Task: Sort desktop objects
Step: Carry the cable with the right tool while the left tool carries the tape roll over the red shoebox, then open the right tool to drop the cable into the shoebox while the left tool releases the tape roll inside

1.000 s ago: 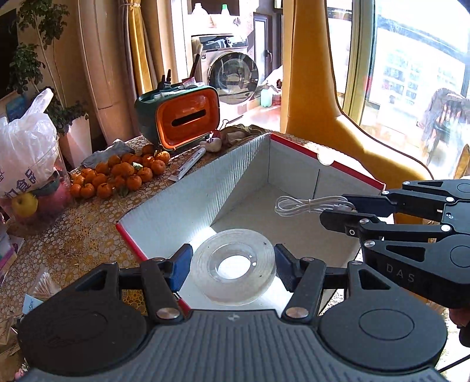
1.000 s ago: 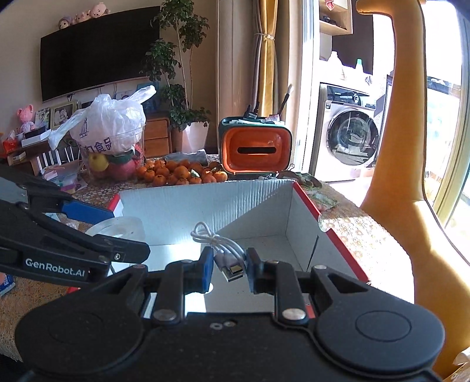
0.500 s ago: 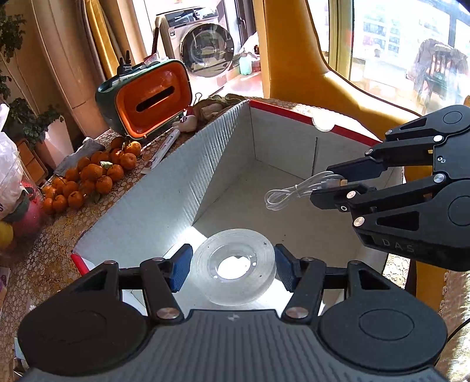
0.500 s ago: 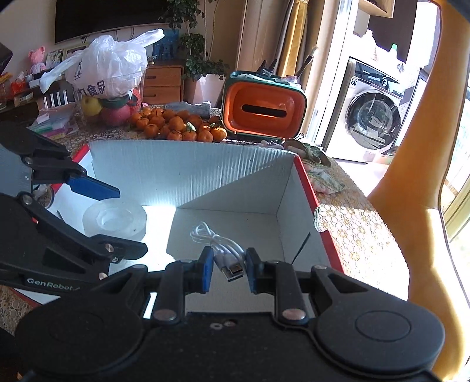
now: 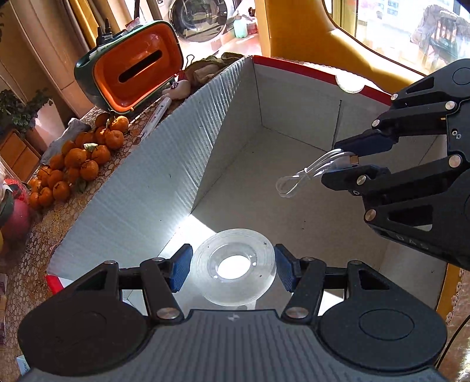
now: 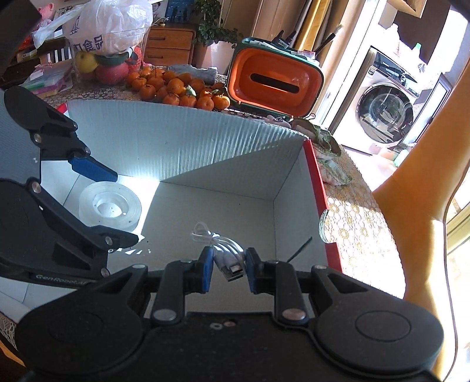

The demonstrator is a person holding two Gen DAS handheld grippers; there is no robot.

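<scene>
A white cardboard box with a red rim (image 5: 205, 141) (image 6: 182, 144) lies open below both grippers. My left gripper (image 5: 233, 269) (image 6: 123, 207) is shut on a clear roll of tape (image 5: 264, 264) (image 6: 110, 205), held flat over the box's sunlit near-left corner. To its right, my right gripper (image 6: 229, 269) (image 5: 332, 162) is shut on a coiled white USB cable (image 6: 226, 249) (image 5: 311, 173). The cable's loops hang forward over the box floor and its metal plug points back toward the camera.
Beyond the box's far wall stand an orange and green tissue box (image 5: 138, 67), a pile of mandarins (image 5: 79, 158), a pen (image 5: 155, 114) and a crumpled cloth (image 6: 326, 147). A plastic bag with fruit (image 6: 108, 26) sits far left. A yellow chair (image 6: 411, 205) flanks the table's right edge.
Both grippers have tipped downward and moved in over the box, so the box floor now fills the views. Each still holds its object.
</scene>
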